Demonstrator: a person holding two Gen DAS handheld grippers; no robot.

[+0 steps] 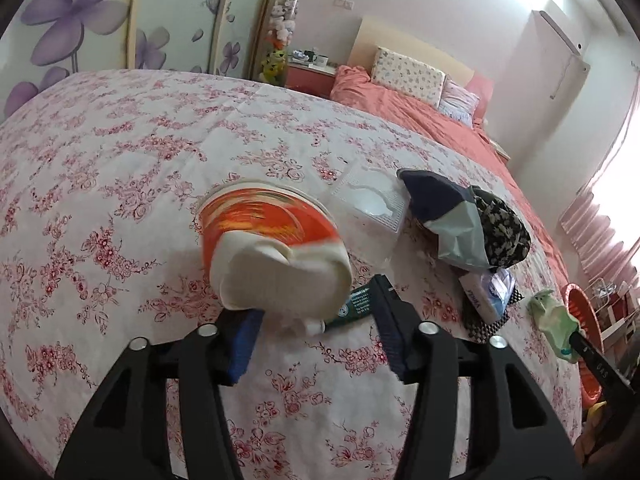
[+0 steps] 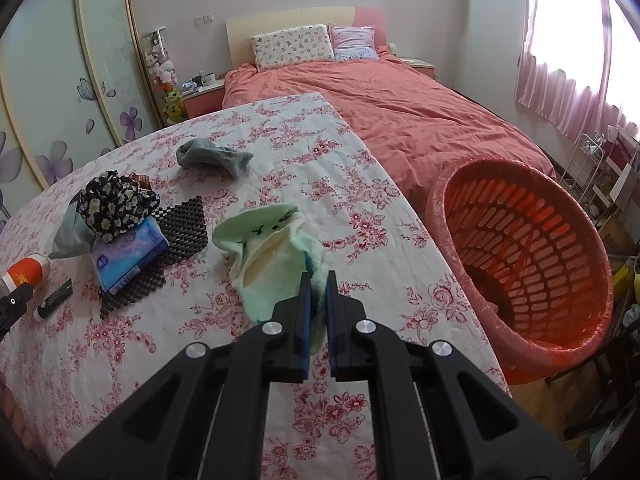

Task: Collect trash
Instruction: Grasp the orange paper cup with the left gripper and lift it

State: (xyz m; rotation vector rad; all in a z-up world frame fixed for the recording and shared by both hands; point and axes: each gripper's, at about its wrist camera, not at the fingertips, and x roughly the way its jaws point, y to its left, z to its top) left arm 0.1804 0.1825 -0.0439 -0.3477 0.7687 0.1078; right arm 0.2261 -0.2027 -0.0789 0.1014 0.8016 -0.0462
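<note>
The left tool (image 1: 316, 322) stood with its jaws apart, the blurred orange-and-white paper cup (image 1: 272, 248) lying between them but not pressed by the pads; the cup was judged liable to roll off across the cloth if the jaws were closed off-centre. A small dark green tube (image 1: 354, 304) lay just beside the cup and could be caught with it.

The right tool (image 2: 316, 294) was clamped narrowly on the pale green fluffy sock (image 2: 264, 252), near the right edge of the bench (image 2: 360, 200). The hold was taken on one margin only, so the sock was judged likely to slip out, or to drag on the cloth, on the way to the red slatted plastic basket lined with a clear bag (image 2: 520, 248), which stood beside that edge.

The bench was covered by a white cloth printed with pink flowers. A grey sock (image 2: 216, 158), a black daisy-print cloth (image 2: 112, 204), a blue tissue pack (image 2: 128, 256) and a black mesh mat (image 2: 180, 232) were noted on it. Beyond it were a bed with a coral cover (image 2: 400, 108), a wardrobe with purple flower panels and a pink-curtained window.
</note>
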